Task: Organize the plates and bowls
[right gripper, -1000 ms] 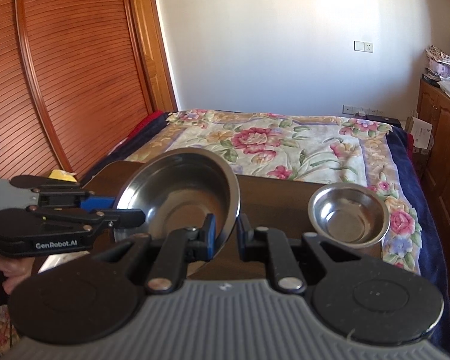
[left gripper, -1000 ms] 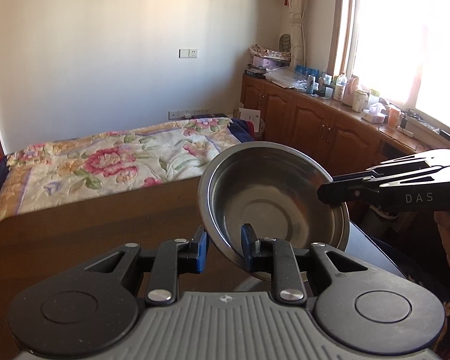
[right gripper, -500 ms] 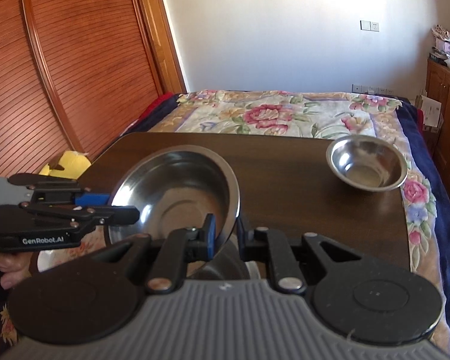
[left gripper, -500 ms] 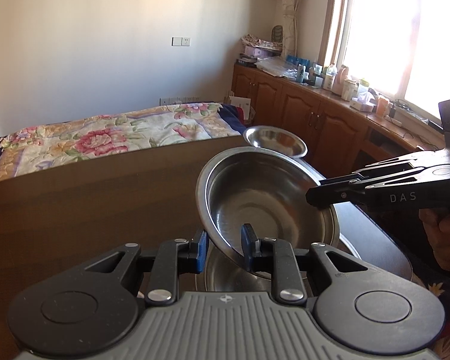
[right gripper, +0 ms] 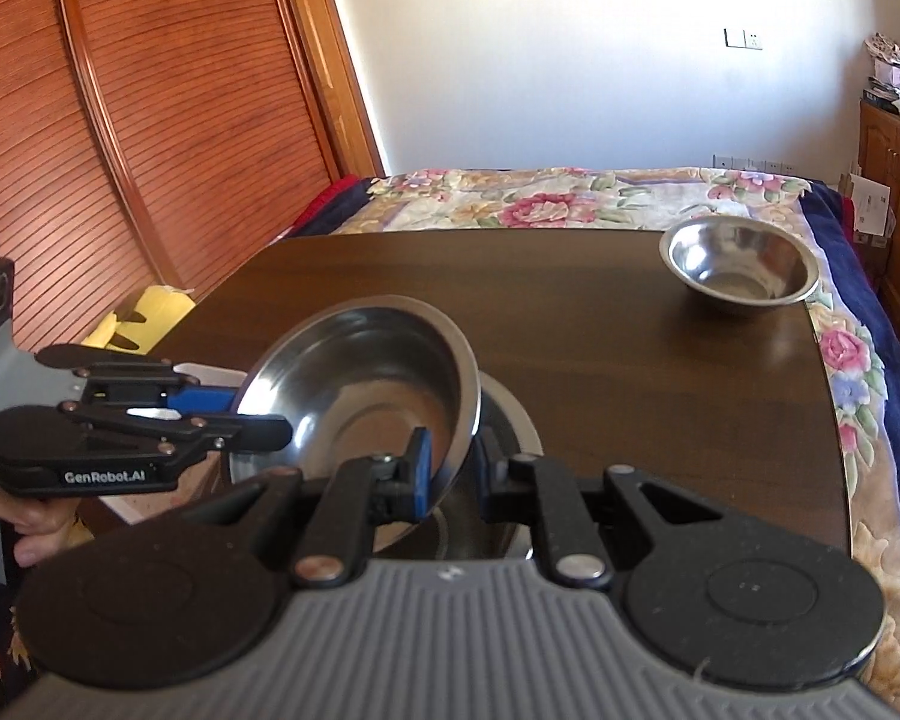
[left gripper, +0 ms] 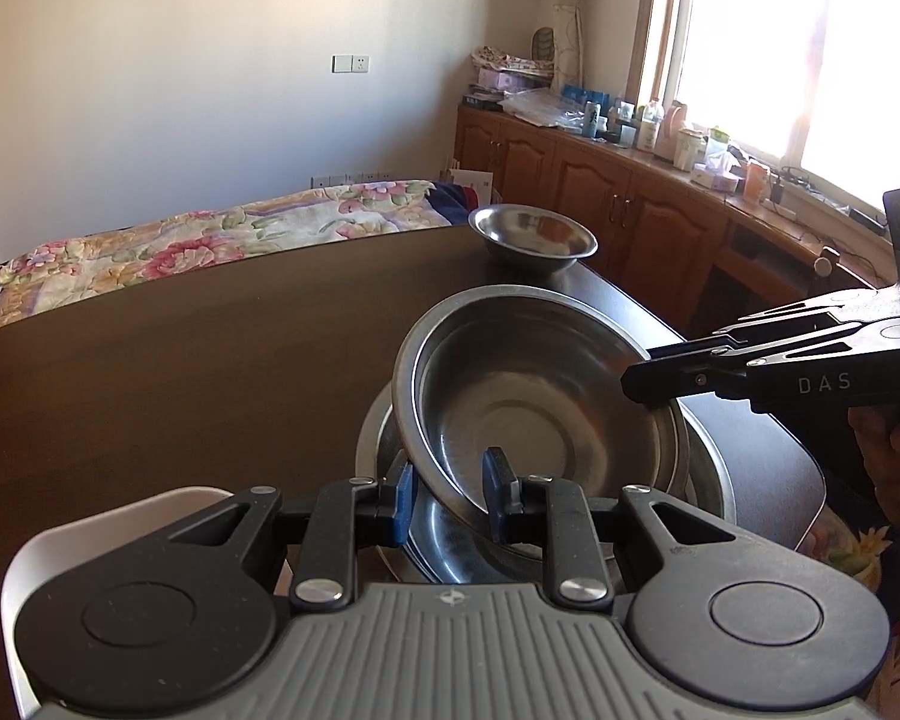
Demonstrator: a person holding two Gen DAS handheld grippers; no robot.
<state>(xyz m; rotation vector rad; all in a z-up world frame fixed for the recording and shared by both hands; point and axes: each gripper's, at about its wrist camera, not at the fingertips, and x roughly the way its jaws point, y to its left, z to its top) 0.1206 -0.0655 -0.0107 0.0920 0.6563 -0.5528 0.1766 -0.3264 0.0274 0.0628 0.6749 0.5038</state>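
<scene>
A wide steel bowl [left gripper: 540, 396] [right gripper: 366, 384] hangs tilted just above a larger steel bowl [left gripper: 711, 480] [right gripper: 510, 414] that sits on the dark wooden table [left gripper: 180, 372]. My left gripper [left gripper: 450, 495] is shut on the near rim of the wide bowl, one blue pad inside and one outside. My right gripper [right gripper: 453, 465] is shut on the opposite rim. Each gripper shows in the other's view, the right gripper [left gripper: 636, 384] from the right and the left gripper [right gripper: 258, 420] from the left. A small steel bowl [left gripper: 534, 234] [right gripper: 741, 267] stands at the table's far right corner.
A white plate [left gripper: 90, 528] lies at the table's near left edge. A bed with a floral cover [right gripper: 570, 204] runs behind the table. Wooden cabinets [left gripper: 630, 198] with bottles on top line the window wall. A yellow object [right gripper: 144, 312] lies on the floor by the slatted doors.
Both grippers have come down and forward with the wide bowl between them. The table, the larger bowl beneath and the white plate have come into view.
</scene>
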